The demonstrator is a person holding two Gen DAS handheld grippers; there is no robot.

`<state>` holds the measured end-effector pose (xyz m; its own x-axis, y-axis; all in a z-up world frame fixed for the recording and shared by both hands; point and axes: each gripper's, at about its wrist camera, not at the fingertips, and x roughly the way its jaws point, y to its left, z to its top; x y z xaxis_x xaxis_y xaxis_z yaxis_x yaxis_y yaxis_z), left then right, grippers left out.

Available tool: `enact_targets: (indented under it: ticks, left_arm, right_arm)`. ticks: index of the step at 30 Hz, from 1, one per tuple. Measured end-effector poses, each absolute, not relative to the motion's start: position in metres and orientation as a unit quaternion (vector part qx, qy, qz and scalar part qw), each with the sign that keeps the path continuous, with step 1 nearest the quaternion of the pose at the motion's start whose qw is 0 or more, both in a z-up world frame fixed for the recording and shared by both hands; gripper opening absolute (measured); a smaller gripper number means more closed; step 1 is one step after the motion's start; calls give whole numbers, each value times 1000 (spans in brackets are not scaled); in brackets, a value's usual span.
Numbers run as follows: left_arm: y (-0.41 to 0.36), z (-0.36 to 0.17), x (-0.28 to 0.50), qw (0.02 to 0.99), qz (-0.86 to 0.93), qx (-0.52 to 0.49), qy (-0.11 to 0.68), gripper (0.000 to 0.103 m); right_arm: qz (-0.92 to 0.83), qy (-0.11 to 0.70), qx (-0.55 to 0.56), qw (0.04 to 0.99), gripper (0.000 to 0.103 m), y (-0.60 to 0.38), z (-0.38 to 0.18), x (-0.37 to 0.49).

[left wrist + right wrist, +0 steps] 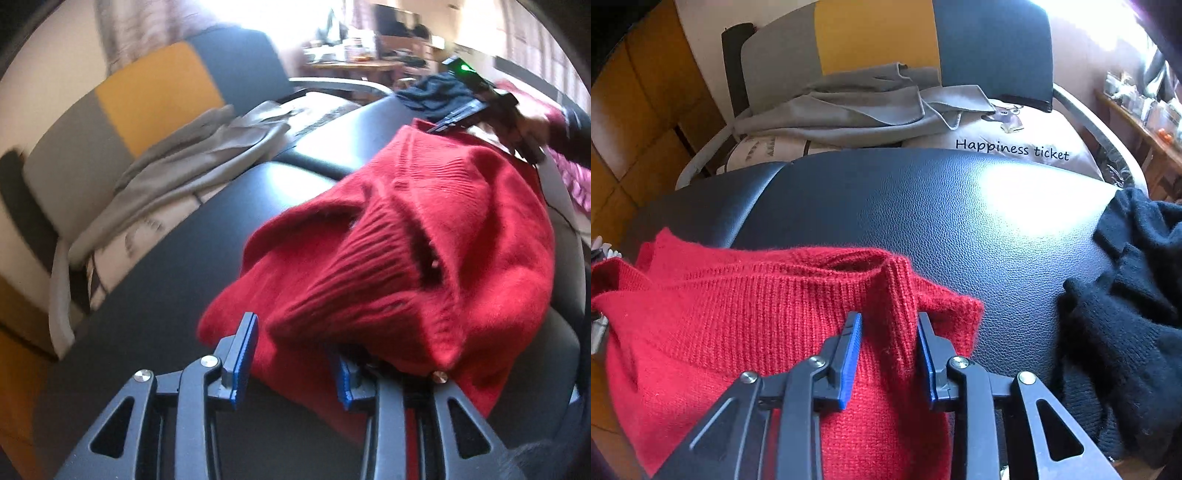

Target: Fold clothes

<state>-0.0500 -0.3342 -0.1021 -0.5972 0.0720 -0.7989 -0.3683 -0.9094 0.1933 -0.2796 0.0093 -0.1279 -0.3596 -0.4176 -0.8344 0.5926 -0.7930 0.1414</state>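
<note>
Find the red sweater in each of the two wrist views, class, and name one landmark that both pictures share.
Left wrist view: the red sweater fills the centre and right, heaped on the black padded surface.
Right wrist view: the red sweater fills the lower left; a ribbed fold stands between the fingers of the right hand-held gripper.
Shared landmark: the grey cloth on the chair beyond the black surface.

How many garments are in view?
3: red sweater on the black surface, black knit at its right, grey garment on the chair behind. Others may be hidden.
</note>
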Motion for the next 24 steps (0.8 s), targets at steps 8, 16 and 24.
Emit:
enact_targets:
  ticks: [8,16,24]
  left_arm:
    - [-346,-95,-65,165,887,-432,21,13]
    - [-379,-75,-42,160,913,-343,-152,7]
    - [-405,-107,-60,36,889,-381,-251,7]
  right_arm:
    - [-831,123,452,299,10,2,-118,-271]
    - [-863,132,396,286,9,9,-80,-252]
    - [-890,92,407,186,9,40,-90,-270]
